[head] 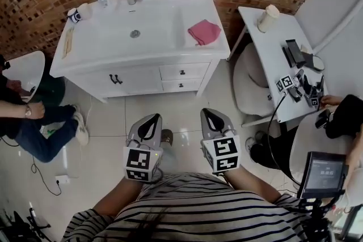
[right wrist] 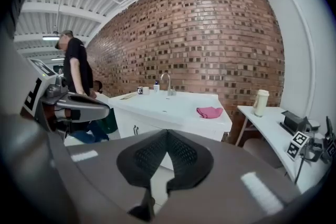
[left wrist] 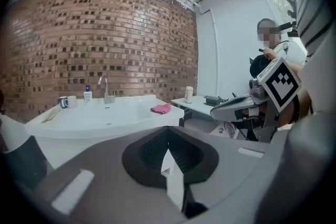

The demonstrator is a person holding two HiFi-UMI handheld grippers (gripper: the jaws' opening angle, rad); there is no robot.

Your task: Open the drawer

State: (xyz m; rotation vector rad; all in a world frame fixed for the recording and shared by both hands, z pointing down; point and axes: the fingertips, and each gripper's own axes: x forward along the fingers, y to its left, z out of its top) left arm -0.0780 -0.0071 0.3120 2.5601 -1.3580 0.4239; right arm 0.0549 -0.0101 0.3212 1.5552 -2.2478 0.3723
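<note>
Under the vanity's white surface point(head: 164, 49), two shut drawers: upper drawer point(head: 182, 71), lower drawer point(head: 181, 85). One pink cloth point(head: 204, 32) lies on top. Left gripper point(head: 152, 118) and right gripper point(head: 209, 113): jaws together, empty.

The left gripper point(head: 151, 118) sits at 7 o'clock in the head view and the right gripper point(head: 211, 113) at 5, side by side. Both point toward 12, tipped slightly down, jaws together and empty. The forearms point(head: 117, 201) trail back toward 6.
</note>
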